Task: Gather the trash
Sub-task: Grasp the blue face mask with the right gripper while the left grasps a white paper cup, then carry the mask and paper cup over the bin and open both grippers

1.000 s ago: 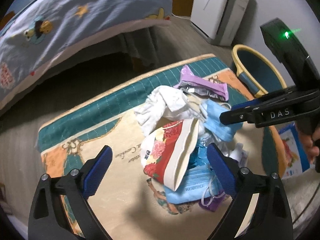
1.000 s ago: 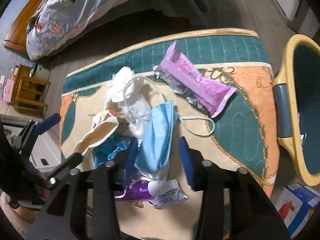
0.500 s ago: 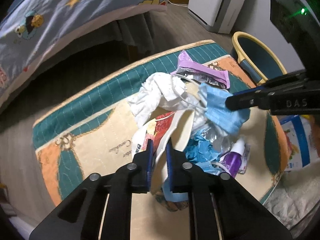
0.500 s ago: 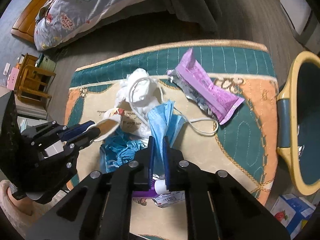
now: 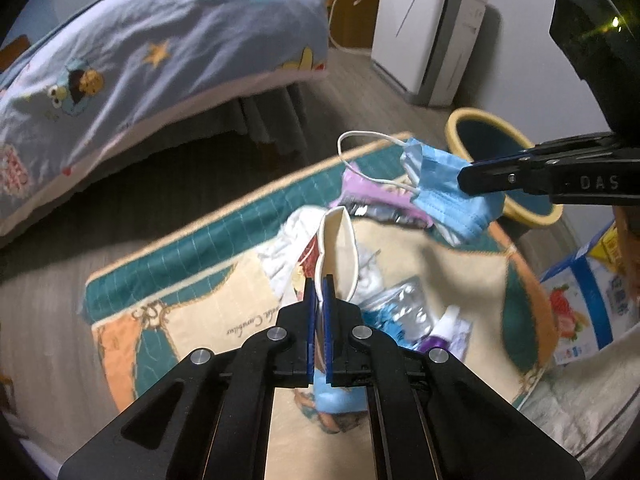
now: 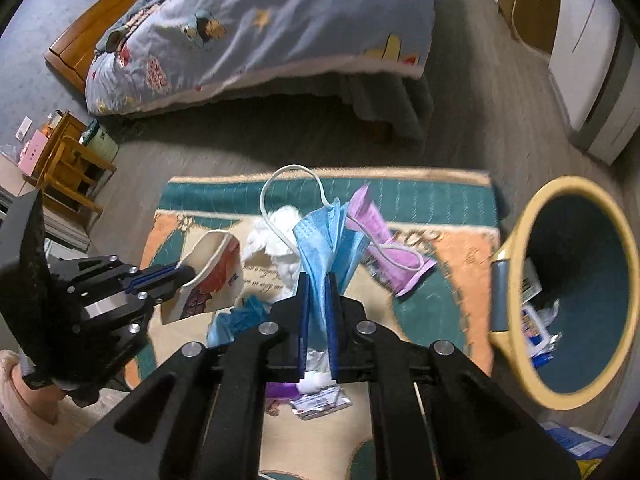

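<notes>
At the left of the right wrist view, the left gripper (image 6: 182, 272) pinches a flattened paper cup (image 6: 208, 276); at centre the right gripper (image 6: 316, 296) clamps a blue mask (image 6: 324, 248) above the patterned mat (image 6: 440, 200). Only this view shows trash inside the yellow-rimmed bin (image 6: 516, 280) at right. A bed (image 6: 260, 28) fills the top.

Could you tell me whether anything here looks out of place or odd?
Yes: litter sits on the rug, including a purple wrapper and crumpled tissue, beside the bin. The squashed paper cup is flattened.
</notes>
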Tool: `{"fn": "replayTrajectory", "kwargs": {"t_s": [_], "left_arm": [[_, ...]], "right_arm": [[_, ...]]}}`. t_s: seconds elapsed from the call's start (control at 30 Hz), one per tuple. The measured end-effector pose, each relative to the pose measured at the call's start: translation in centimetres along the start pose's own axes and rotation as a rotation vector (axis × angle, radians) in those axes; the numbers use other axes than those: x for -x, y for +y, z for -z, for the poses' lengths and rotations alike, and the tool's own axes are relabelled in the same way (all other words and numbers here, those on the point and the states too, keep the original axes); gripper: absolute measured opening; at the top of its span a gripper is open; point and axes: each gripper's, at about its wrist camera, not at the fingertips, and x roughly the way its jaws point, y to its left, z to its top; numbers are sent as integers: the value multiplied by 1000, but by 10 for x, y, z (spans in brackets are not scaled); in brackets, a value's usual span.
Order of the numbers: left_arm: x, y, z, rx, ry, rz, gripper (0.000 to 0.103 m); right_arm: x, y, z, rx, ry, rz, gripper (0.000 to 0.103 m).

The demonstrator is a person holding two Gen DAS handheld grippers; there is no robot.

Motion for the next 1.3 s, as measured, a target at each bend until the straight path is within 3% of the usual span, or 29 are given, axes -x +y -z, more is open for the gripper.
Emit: {"fn": "replayTrajectory", "kwargs": {"t_s": [0.57,1.1,1.3], "left_arm": [[45,-25,-17,11,-176,75,4],[48,-57,-34,-32,-190,79,4],[37,-84,-50,-49,-183,105,4]], "right_arm": [[61,-33,-4,-40,-171,11,7],[72,-100,-2,-201,-210,62,7],[74,-136,5,-270,-210,147,7]]}}
